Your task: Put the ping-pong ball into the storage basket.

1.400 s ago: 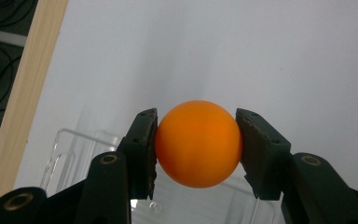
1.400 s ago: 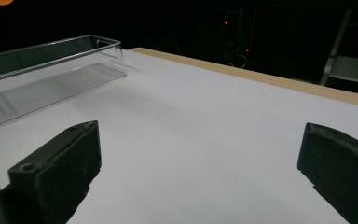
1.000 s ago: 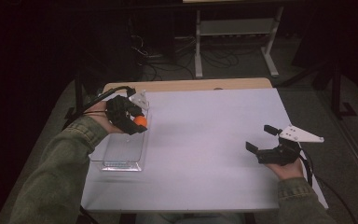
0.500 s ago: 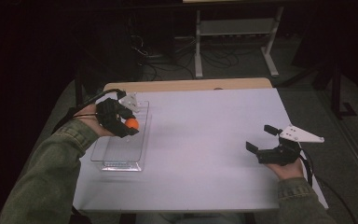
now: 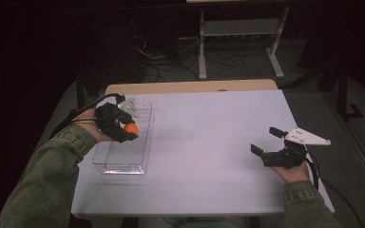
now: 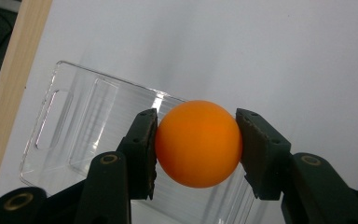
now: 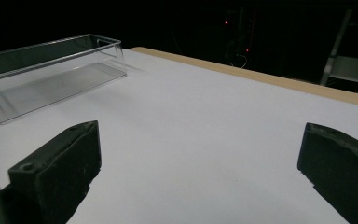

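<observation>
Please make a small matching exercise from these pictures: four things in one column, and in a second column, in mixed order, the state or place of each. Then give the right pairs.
Things:
1. orange ball
2. clear plastic tray
3. left gripper
4. right gripper

States or places:
A. fingers wide apart, nothing between them
B. lies on the white table near its left edge
C. squeezed between two black fingers
D. held above the tray, shut on a round thing

Right pairs: 1-C, 2-B, 3-D, 4-A
</observation>
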`<state>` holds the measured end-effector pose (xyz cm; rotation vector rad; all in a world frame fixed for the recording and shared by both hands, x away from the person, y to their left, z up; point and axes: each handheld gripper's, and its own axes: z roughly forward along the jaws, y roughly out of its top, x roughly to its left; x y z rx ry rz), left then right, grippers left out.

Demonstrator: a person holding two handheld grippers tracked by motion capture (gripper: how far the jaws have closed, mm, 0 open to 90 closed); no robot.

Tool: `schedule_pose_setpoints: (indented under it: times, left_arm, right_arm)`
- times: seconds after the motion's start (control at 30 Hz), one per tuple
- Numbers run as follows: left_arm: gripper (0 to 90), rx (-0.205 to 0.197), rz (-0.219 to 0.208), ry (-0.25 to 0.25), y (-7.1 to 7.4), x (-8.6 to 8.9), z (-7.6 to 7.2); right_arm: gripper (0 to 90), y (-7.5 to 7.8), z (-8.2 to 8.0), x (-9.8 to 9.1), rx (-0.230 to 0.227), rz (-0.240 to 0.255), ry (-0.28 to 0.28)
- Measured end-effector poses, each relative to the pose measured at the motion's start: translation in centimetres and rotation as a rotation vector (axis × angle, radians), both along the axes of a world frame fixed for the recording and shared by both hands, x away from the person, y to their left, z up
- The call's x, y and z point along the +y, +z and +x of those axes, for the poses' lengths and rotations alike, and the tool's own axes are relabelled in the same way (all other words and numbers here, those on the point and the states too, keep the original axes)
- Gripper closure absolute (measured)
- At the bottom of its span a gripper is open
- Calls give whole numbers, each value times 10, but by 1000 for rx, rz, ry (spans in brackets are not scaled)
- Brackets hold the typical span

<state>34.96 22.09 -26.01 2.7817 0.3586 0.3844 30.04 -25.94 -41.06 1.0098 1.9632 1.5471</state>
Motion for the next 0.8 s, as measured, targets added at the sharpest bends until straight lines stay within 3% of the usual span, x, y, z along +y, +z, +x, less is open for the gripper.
schedule_pose_setpoints:
  times: [0.8]
  left_arm:
    - [510,49,0,1,-26,1,1]
  right_arm:
    - [0,0,0,0,1,-3,-1]
